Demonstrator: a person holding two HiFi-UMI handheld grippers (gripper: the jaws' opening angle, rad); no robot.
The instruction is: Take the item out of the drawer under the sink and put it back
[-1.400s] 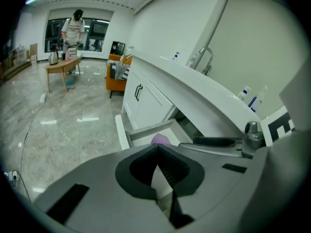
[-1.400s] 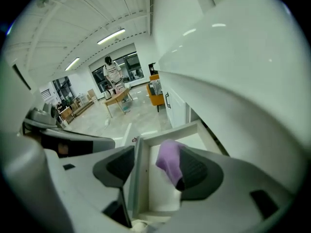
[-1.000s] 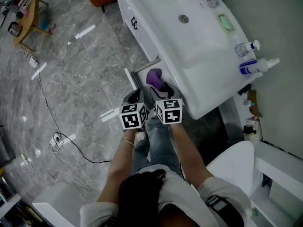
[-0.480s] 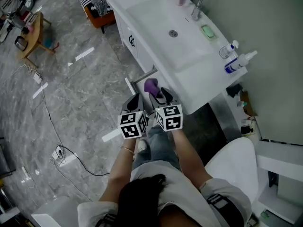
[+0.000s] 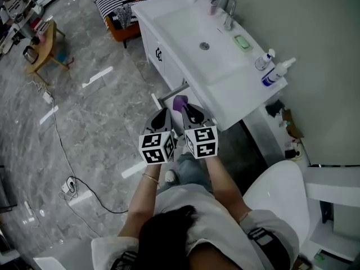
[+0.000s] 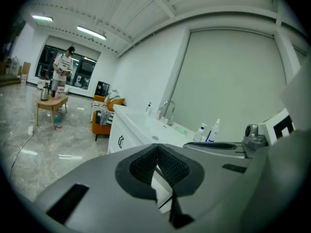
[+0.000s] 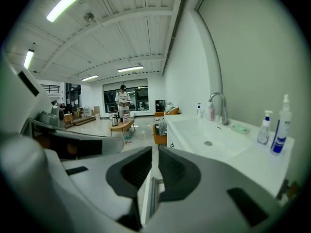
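The purple item point(image 5: 180, 102) lies in the open white drawer point(image 5: 163, 98) under the sink counter point(image 5: 236, 89), partly hidden by my right gripper. In the head view both grippers hang side by side above the drawer's front. My left gripper point(image 5: 162, 116) is shut, its pads point(image 6: 146, 164) meeting at the tip with nothing in them. The jaws of my right gripper point(image 5: 190, 111) have just been closing and now leave only a thin slit, with nothing held between the pads point(image 7: 133, 171). Through that slit shows the drawer's white edge point(image 7: 146, 198).
On the counter are a faucet point(image 5: 225, 7), a green soap point(image 5: 242, 42) and pump bottles point(image 5: 275, 72). A white toilet point(image 5: 281, 196) stands at the right behind me. An orange seat with a striped cloth point(image 5: 121, 4), a small wooden table point(image 5: 39, 44) and a floor cable point(image 5: 62, 145) lie to the left.
Both grippers have risen from the drawer, and the whole view has lifted with them. The right jaws, open by the purple item before, have closed empty. The item stays in the drawer.
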